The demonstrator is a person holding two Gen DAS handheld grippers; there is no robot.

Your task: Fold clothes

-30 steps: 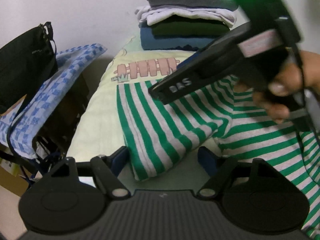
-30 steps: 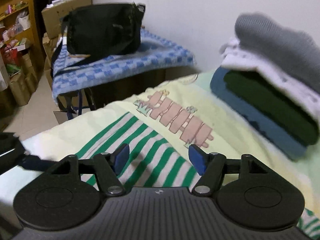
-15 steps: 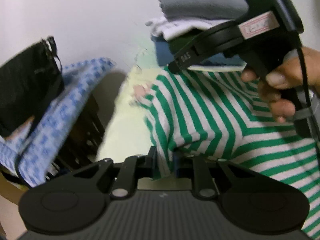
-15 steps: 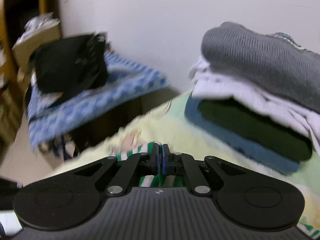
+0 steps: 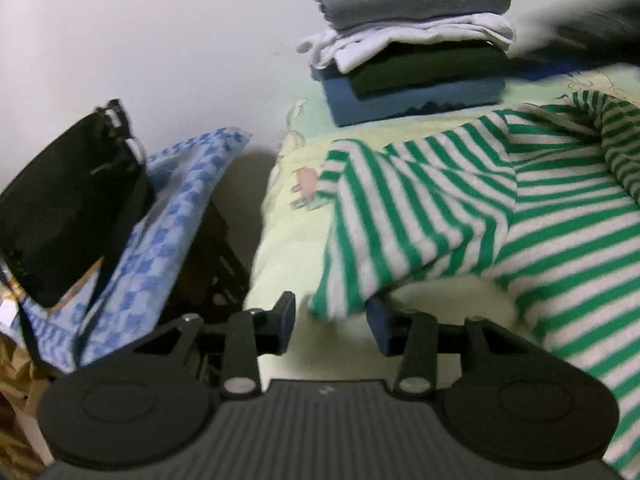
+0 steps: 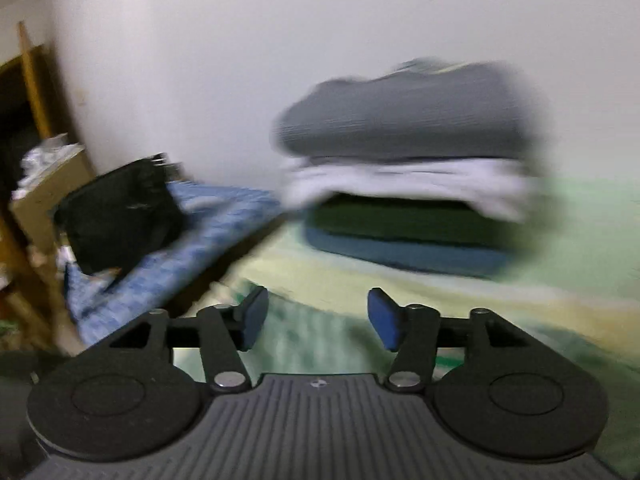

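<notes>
The shirt [image 5: 460, 208] is light, soft knit that will sag and slide, so you should pinch it at a hem corner or a fold edge, never mid-panel. It is green-and-white striped, rumpled on the bed [image 5: 280, 248], stretching from your left gripper [image 5: 332, 322] toward 2 o'clock. That gripper's jaws have just been opening; they stand apart with the hem corner loose between them. Your right gripper [image 6: 316, 318] has just been opening too, apart over blurred stripes, holding nothing.

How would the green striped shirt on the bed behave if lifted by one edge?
Probably floppy: the green striped shirt already lies in soft folds and humps. Likely light, since its folded edge curls up off the bed sheet. It would drape and sag rather than hold shape.
</notes>
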